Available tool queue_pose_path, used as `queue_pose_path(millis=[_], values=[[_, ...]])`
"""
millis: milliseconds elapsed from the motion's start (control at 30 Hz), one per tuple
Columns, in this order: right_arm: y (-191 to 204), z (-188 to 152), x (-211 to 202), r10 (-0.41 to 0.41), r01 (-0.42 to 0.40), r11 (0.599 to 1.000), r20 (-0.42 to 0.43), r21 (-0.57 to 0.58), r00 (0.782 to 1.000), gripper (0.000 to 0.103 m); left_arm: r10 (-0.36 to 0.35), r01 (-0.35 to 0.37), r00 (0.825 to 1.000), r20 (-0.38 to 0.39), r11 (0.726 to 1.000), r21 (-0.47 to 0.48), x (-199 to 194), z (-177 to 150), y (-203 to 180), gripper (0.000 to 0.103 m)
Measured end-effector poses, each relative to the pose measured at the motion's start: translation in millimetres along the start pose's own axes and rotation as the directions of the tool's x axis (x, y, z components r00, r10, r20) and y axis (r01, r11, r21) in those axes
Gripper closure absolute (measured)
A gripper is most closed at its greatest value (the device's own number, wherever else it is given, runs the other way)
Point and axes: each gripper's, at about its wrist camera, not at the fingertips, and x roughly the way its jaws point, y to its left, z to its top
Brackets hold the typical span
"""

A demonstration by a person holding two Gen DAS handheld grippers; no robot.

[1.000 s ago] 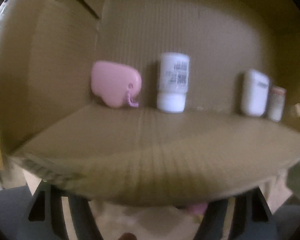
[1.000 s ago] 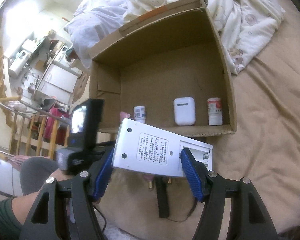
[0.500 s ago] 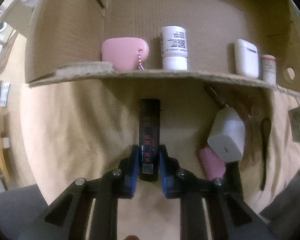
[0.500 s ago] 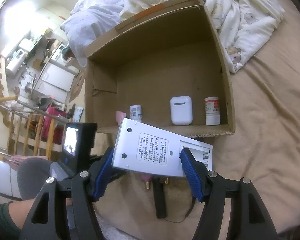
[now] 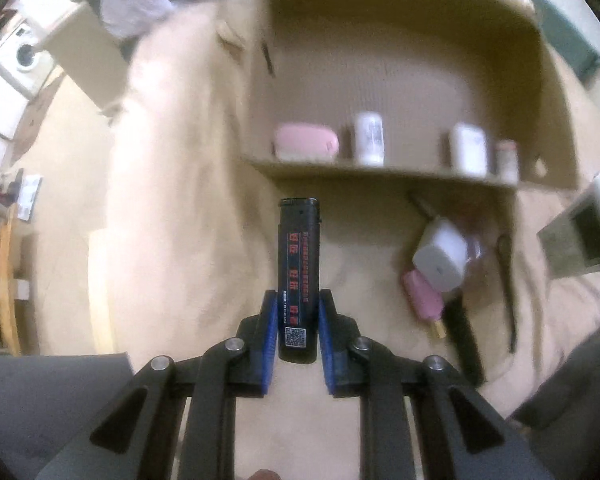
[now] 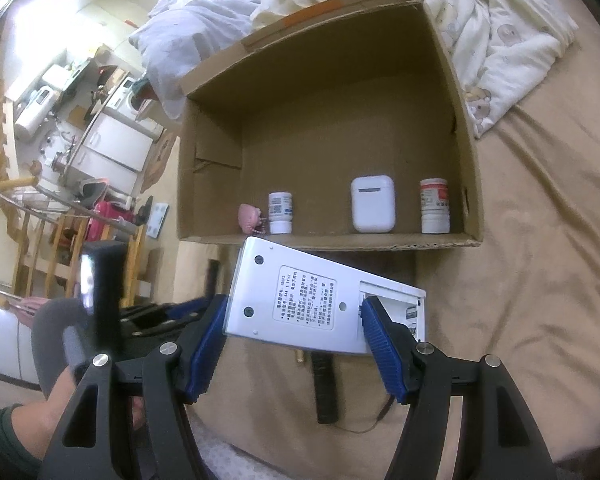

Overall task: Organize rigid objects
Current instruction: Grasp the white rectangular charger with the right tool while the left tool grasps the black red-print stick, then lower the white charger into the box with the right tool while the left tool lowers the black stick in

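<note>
My left gripper [image 5: 298, 332] is shut on a black stick-shaped object with red print and a QR label [image 5: 299, 264], held above the tan bedsheet in front of the cardboard box [image 5: 400, 60]. My right gripper [image 6: 294, 320] is shut on a flat white device [image 6: 320, 304], label side up, its battery bay uncovered. It hovers just before the box's front edge [image 6: 380, 242]. Along the box's near wall stand a pink case [image 6: 249, 216], a white bottle [image 6: 280, 212], a white earbud case [image 6: 372, 204] and a red-labelled bottle [image 6: 434, 205].
On the sheet before the box lie a white charger block [image 5: 440, 256], a pink item [image 5: 422, 300] and a black bar [image 6: 326, 388]. A rumpled quilt [image 6: 500, 40] lies behind and right of the box. A person's hand [image 6: 60, 384] holds the left tool.
The left gripper backed out from the box's edge, closed on the black stick lying on the sheet, then lifted it up and away. The right gripper kept still with the white device.
</note>
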Motion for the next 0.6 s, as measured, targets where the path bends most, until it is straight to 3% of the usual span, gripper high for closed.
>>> queue_pose_path(millis=[267, 367, 600], values=[[16.9, 5.8, -10.4, 0.08, -0.078, 0.996, 0.049, -0.049, 0.996, 0.033, -0.01, 0.013, 0.994, 0.11, 1.0, -0.024, -39.0, 9.3, 0.2, 0.086], [19.2, 10.7, -14.9, 0.111, -0.107, 0.993, 0.068, -0.055, 0.992, 0.033, -0.017, 0.019, 0.991, 0.13, 1.0, -0.017, -43.4, 43.9, -2.3, 0.086], [25.3, 42.4, -37.8, 0.171, -0.162, 0.984, 0.144, -0.07, 0.975, 0.033, -0.034, 0.029, 0.984, 0.178, 0.999, 0.03, -58.1, 80.5, -19.1, 0.086]])
